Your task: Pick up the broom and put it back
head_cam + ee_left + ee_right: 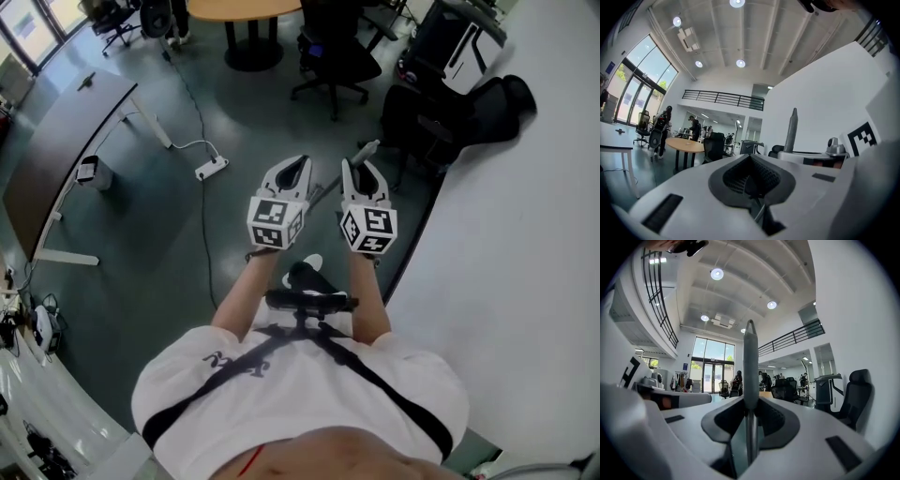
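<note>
Right gripper view shows the right gripper point(750, 405) clamped on the single broom handle point(750, 363), its tapered tip standing past the jaws, while the left gripper point(751, 164), second of two, is closed on nothing.

Broom point(750, 362), slim grey tapered handle, standing upright, clamped in right gripper point(751, 404)

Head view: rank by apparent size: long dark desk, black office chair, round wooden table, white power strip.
1. long dark brown desk
2. black swivel office chair
3. round tan wooden table: cropped by the frame edge, so unsure against the chair
4. white power strip
</note>
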The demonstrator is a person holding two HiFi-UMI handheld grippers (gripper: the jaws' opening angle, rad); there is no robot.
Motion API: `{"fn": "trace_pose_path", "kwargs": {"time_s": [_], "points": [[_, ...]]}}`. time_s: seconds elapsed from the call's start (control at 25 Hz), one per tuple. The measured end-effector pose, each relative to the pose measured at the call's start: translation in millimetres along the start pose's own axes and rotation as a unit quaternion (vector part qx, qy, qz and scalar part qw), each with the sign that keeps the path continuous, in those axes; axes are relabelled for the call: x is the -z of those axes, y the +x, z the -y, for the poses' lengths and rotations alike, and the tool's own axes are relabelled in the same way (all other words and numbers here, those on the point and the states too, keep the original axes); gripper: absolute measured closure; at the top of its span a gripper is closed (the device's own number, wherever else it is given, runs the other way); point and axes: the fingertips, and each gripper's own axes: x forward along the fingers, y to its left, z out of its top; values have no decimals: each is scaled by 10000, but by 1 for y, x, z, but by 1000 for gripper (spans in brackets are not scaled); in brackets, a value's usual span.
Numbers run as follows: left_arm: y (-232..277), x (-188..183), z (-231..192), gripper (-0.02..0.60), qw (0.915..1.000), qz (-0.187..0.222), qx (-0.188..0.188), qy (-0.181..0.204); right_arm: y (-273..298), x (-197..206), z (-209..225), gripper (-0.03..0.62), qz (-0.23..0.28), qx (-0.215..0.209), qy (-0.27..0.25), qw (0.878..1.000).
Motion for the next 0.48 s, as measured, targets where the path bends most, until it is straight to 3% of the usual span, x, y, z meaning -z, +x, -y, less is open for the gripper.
{"fn": "trace_pose_path", "kwargs": {"time_s": [0.16,0.48], "points": [[85,-3,5,569,9994,-69,325,128,31,-13,53,491,108,234,50,9997],[248,-31,74,569,9887,-238,1444,340,39,-37,177,491,91,1446,110,9894]]}}
